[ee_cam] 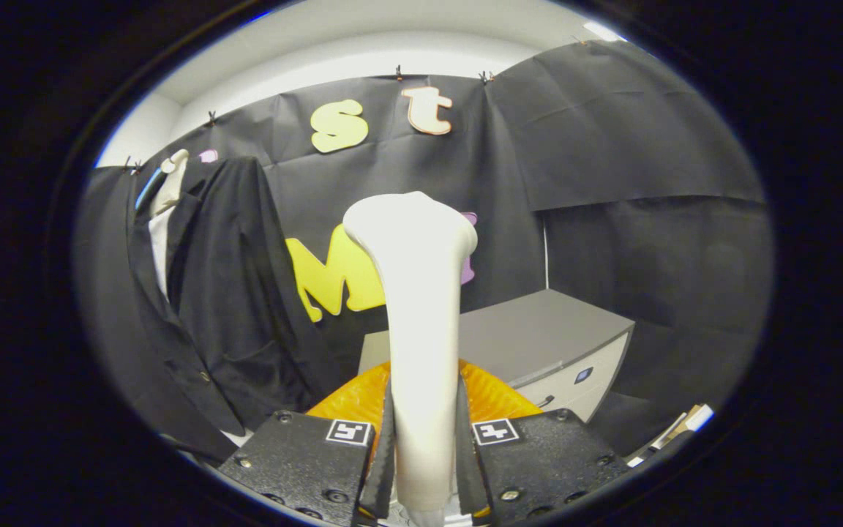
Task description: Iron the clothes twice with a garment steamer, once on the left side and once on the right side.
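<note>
The booth's black cloth wall (pixel 612 161) fills the background, pinned up by small clips below a pale ceiling. A dark suit jacket (pixel 224 293) hangs against it, beyond and to the left of the fingers, on a pale hanger or form whose top shows at the collar; something white lies inside the open front. To the right, beyond the fingers, stands a grey cabinet (pixel 531 337) with pale drawer fronts and a dark handle; the drawers are closed, so their contents cannot be seen. The white garment steamer (pixel 418 307) rises upright straight ahead, its broad head topmost. The gripper (pixel 425 454) has its jaws narrow, both fingers pressed against the steamer's handle. An orange ribbed piece (pixel 491 395) sits just behind the fingers, either side of the handle.
</note>
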`<action>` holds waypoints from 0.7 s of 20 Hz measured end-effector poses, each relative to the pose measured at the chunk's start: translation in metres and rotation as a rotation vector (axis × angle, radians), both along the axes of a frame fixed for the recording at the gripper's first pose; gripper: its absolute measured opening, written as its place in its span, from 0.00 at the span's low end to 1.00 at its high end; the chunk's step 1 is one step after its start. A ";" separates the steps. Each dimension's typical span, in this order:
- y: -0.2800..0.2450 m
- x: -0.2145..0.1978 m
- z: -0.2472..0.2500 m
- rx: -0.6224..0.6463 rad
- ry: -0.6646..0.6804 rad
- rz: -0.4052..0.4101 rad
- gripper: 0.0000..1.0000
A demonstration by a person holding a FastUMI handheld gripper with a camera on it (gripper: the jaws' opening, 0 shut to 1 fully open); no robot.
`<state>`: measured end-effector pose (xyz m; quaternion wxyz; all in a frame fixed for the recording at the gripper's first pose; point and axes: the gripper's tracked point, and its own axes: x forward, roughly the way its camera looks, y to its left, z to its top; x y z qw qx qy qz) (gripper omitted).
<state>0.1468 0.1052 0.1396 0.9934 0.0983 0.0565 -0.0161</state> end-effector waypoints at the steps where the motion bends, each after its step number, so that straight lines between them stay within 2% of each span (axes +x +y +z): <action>1: 0.011 -0.009 -0.001 -0.007 -0.004 0.004 0.37; 8: 0.076 -0.022 0.032 -0.076 -0.127 0.063 0.37; 14: 0.141 -0.006 0.060 -0.103 -0.221 0.156 0.37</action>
